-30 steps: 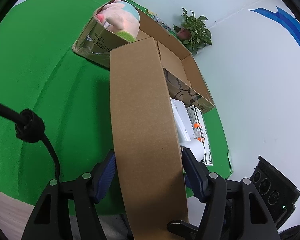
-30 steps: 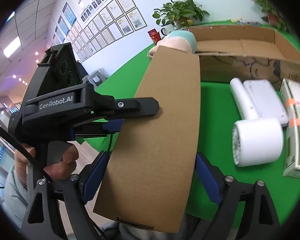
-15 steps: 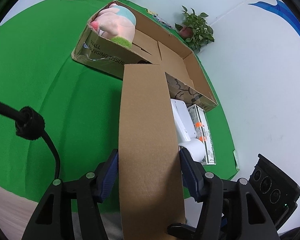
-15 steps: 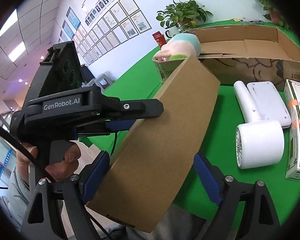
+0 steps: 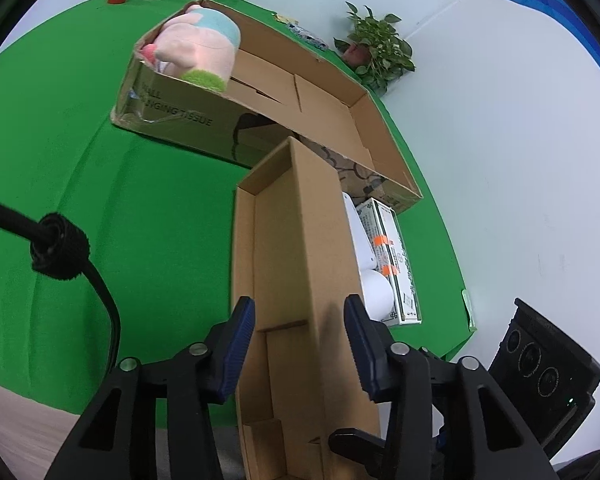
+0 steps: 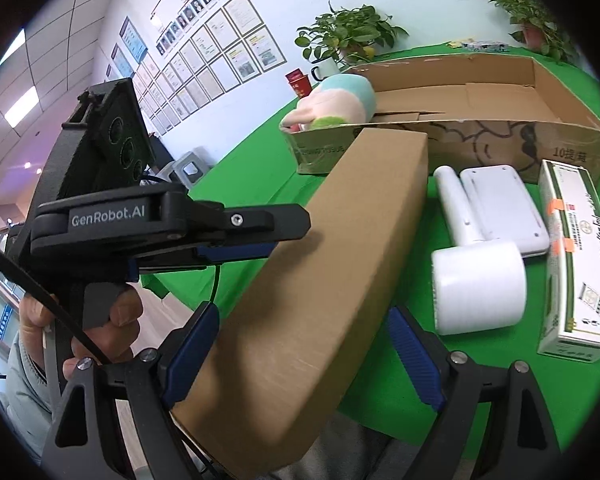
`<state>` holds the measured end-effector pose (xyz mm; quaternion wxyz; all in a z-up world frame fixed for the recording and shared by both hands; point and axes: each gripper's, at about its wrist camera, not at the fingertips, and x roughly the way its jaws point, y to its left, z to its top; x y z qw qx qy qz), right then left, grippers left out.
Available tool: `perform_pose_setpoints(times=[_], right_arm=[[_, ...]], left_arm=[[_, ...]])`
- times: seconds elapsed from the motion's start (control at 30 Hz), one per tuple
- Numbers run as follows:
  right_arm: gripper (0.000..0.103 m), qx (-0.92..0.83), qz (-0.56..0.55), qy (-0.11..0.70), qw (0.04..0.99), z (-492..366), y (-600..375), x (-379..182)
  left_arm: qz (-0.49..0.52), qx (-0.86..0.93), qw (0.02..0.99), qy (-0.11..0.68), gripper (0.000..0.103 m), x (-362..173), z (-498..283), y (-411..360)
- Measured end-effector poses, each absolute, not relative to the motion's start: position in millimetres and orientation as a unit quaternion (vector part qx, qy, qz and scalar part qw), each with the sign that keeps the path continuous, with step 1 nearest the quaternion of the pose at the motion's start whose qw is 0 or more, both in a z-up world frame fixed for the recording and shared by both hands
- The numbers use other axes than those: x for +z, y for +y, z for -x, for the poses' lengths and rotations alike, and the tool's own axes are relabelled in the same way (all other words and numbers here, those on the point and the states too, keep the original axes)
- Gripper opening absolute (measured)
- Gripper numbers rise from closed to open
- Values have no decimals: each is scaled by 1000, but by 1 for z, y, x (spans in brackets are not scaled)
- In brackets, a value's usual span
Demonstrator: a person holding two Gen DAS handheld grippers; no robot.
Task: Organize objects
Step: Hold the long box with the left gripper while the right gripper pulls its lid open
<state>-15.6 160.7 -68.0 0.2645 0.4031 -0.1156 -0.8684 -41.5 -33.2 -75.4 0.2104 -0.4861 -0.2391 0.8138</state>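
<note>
left wrist view: the left gripper (image 5: 300, 336) has its blue fingers (image 5: 240, 340) set on either side of a long, narrow open-topped cardboard box (image 5: 292, 248); they seem to press its side walls, though contact on the far side is hard to confirm. in the right wrist view the right gripper (image 6: 304, 356) straddles the same box from its closed underside with clear gaps beside both pads, so it looks spread and not gripping. the box hangs tilted over the near edge of the green table (image 5: 100, 184), its far end close to the large open carton (image 5: 340, 120).

progress looks early: only the plush toy (image 5: 200, 52) sits in the carton's corner. the white hair dryer (image 6: 476, 276), the flat white device (image 6: 500, 208) and the green-and-white packet box (image 6: 580, 264) lie on the cloth just beside the carton.

the narrow box's near end is cut off, and it hides most of the dryer from the left wrist camera.
</note>
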Motion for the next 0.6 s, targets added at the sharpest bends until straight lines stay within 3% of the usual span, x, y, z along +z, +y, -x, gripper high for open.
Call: perform_pose_setpoints(times=[0.27, 0.6], right_arm=[[87, -872, -402, -113, 255, 11, 165, -65], [87, -874, -392, -121, 261, 7, 168, -56]], left_arm=[[485, 815, 224, -225, 33, -72, 39, -14], [482, 813, 257, -199, 31, -67, 57, 23]])
